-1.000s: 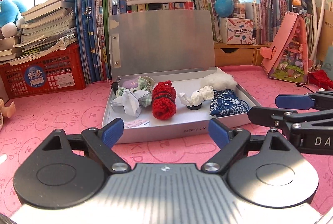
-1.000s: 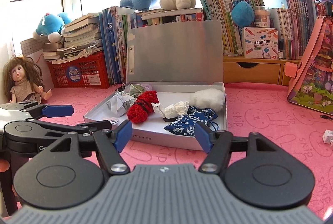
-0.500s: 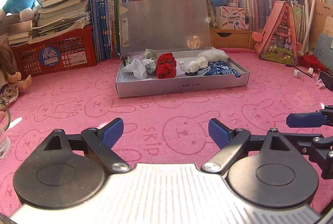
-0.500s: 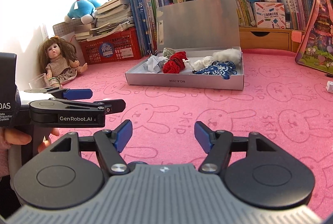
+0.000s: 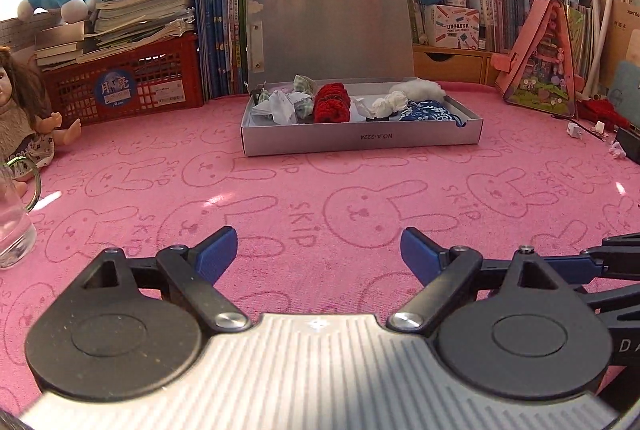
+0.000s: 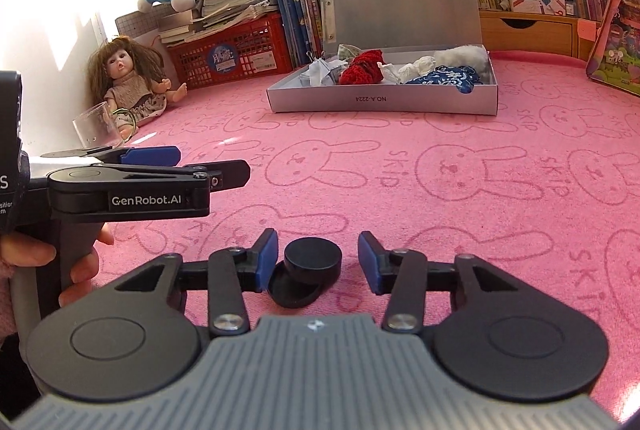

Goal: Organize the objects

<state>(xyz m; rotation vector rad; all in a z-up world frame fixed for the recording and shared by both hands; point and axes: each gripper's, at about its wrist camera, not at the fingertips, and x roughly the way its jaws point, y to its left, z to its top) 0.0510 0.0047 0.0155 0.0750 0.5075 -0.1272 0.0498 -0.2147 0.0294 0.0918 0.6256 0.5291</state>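
Note:
A grey open box (image 5: 360,142) with its lid up sits far back on the pink mat; it also shows in the right wrist view (image 6: 380,102). It holds a red knit item (image 5: 331,102), white crumpled pieces (image 5: 280,106), a blue patterned cloth (image 5: 430,110) and white fluff (image 5: 418,88). My right gripper (image 6: 317,262) is open, with two overlapping black discs (image 6: 308,272) on the mat between its fingers, untouched. My left gripper (image 5: 318,254) is open and empty over bare mat; it also shows at left in the right wrist view (image 6: 176,166).
A doll (image 6: 128,78) and a clear glass mug (image 6: 102,126) stand at the left. A red crate (image 5: 124,82) with books, upright books and plush toys line the back. A pink toy house (image 5: 540,62) stands at right, small white bits (image 5: 576,129) beside it.
Both grippers have drawn back from the box toward the near side of the mat. The black discs have come into view between my right gripper's fingers.

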